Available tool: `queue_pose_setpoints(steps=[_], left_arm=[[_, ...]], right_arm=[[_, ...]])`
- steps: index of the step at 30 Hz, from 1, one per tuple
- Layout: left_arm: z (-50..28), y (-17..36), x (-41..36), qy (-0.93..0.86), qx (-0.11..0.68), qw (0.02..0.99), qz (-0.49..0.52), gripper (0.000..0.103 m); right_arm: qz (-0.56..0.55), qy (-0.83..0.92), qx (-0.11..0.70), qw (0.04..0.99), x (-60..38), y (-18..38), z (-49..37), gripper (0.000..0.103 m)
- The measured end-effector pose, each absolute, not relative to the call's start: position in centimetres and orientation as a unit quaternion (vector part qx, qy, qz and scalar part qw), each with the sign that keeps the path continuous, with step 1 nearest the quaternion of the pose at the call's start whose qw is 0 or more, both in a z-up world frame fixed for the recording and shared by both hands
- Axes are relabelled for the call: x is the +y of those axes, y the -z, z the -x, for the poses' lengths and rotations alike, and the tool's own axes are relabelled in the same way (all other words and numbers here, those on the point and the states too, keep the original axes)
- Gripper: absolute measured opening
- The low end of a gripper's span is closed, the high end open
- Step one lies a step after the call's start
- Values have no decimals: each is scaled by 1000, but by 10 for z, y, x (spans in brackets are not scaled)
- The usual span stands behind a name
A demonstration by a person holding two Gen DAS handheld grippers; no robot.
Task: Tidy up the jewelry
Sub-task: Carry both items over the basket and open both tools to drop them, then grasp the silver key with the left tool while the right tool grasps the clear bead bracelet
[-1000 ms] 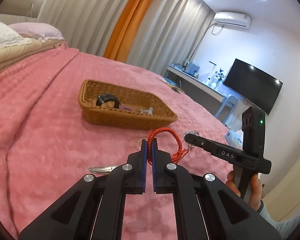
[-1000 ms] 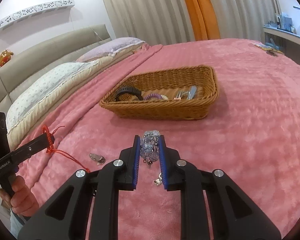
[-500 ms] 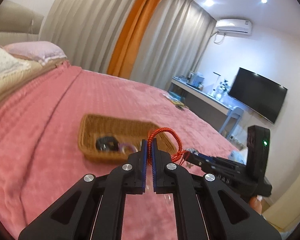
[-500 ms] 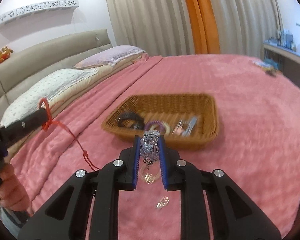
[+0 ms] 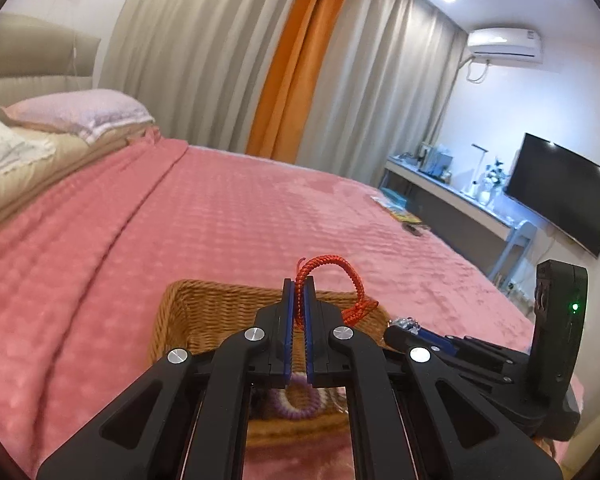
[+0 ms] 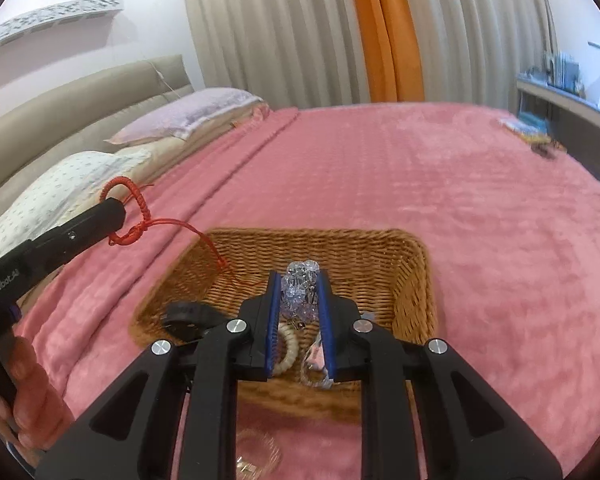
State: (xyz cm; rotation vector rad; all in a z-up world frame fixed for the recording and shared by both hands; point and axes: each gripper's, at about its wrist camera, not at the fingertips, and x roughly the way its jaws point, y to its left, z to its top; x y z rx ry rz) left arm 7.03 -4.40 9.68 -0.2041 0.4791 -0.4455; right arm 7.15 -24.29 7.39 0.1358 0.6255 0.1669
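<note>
My left gripper [image 5: 299, 282] is shut on a red braided cord bracelet [image 5: 332, 268] and holds it over the wicker basket [image 5: 204, 304]. The bracelet also shows in the right wrist view [image 6: 138, 216], its thin tail hanging into the basket [image 6: 380, 248]. My right gripper [image 6: 299, 280] is shut on a clear crystal bead bracelet [image 6: 300, 288], held above the basket's middle. The basket holds a black band [image 6: 188, 312], a cream bead bracelet [image 6: 286, 350] and a purple coil hair tie [image 5: 298, 396].
The basket sits on a pink blanket [image 6: 480, 208] on a bed. Pillows [image 6: 188, 112] lie at the far left. A clear ring [image 6: 256, 452] lies on the blanket in front of the basket. A desk and TV [image 5: 564, 192] stand at the right.
Both grippers rose from the blanket with their bracelets and moved forward to hover over the basket. The silver clip on the blanket has left the views.
</note>
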Motion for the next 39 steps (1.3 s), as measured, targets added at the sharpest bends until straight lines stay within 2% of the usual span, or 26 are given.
queue_pose_setpoints(steps=[7, 16, 21, 22, 26, 27, 28, 30, 32, 39], left_arm=[[-95, -56, -54, 202, 276, 936, 84, 2], [-99, -45, -64, 195, 303, 931, 59, 4], [-94, -47, -59, 197, 297, 932, 61, 51], [-92, -49, -58, 202, 296, 932, 64, 51], [-86, -55, -56, 213, 289, 931, 67, 54], [-84, -55, -56, 216, 287, 931, 66, 59], [-83, -55, -57, 217, 288, 931, 64, 62], [-81, -55, -59, 223, 288, 929, 59, 62], [-79, -54, -61, 226, 290, 928, 56, 62], [-79, -53, -52, 231, 300, 922, 80, 63]], right_arm=[[-82, -71, 359, 927, -250, -35, -100, 16], [-84, -70, 377, 920, -248, -27, -100, 16], [-96, -71, 372, 921, -255, -28, -99, 20], [-97, -73, 369, 922, -255, -30, -98, 24], [-101, -83, 359, 924, -255, -33, -93, 24], [-102, -85, 356, 925, -255, -34, -92, 25], [-101, -85, 355, 926, -256, -35, -91, 28], [-98, -83, 349, 928, -255, -36, -89, 33], [-96, -79, 342, 931, -255, -38, -86, 44], [-94, -72, 307, 944, -260, -50, -74, 45]])
